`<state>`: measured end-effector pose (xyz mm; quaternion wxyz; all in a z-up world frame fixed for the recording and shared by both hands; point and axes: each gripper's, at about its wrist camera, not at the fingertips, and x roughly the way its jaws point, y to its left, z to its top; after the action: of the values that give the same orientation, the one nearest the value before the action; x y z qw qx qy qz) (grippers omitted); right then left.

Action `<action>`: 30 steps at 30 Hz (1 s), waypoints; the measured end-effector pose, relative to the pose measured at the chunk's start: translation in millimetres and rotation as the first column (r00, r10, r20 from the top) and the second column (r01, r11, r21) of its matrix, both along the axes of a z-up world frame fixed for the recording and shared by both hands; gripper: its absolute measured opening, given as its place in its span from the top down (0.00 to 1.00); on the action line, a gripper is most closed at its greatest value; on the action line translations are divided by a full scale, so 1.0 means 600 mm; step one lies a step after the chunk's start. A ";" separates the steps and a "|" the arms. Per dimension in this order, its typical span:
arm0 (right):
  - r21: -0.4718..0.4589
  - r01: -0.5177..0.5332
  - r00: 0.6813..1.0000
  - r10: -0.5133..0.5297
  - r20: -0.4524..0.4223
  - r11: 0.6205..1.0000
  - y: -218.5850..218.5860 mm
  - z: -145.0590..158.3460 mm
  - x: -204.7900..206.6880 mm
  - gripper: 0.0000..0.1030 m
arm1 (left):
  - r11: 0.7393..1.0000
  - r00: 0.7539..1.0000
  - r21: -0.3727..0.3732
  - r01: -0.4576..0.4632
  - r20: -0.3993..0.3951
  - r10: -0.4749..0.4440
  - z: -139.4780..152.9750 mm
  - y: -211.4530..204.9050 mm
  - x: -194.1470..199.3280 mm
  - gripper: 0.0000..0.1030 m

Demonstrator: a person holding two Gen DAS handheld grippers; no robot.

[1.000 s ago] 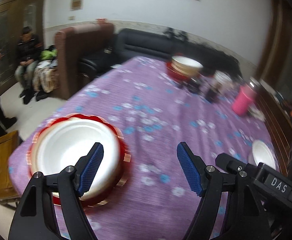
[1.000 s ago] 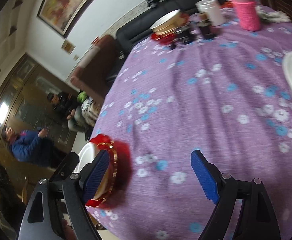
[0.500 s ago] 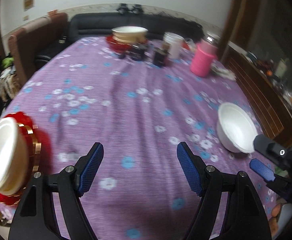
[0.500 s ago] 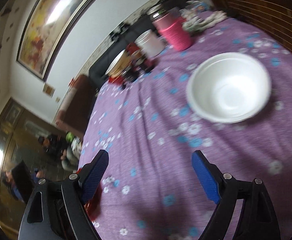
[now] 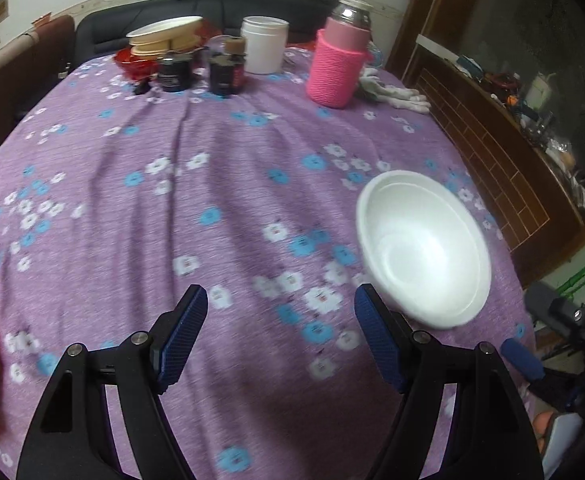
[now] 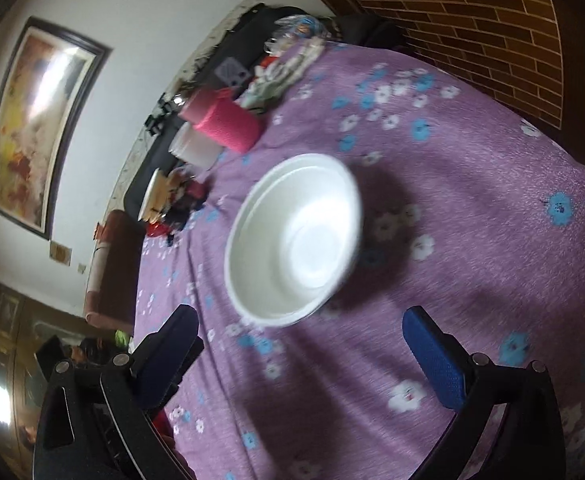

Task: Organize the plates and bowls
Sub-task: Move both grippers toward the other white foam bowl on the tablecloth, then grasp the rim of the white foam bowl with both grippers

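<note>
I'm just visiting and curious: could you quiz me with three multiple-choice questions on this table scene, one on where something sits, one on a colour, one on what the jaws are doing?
1. Where is the white bowl in the left camera's view?
A. right of the left gripper
B. on the sofa
C. beside the white jar

2. What colour is the flask's knitted sleeve?
A. green
B. pink
C. black

3. How do the right gripper jaws stand?
A. clamped on the bowl
B. holding a cup
C. open, empty

Answers: 1 A, bowl lies lower right. 2 B, plainly pink. 3 C, jaws just widened; bowl lies ahead, untouched.
</note>
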<state>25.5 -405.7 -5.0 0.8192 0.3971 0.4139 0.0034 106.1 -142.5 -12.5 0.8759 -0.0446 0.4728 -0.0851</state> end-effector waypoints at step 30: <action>-0.015 -0.004 0.995 0.002 -0.101 1.000 -0.032 -0.059 0.093 0.44 | 0.996 1.000 0.090 0.022 -0.012 -0.021 -0.058 -0.097 0.075 0.61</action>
<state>81.1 -424.8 -40.1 0.8002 0.3898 0.4554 -0.0188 150.9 -200.9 -47.3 0.8735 -0.0005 0.4814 -0.0726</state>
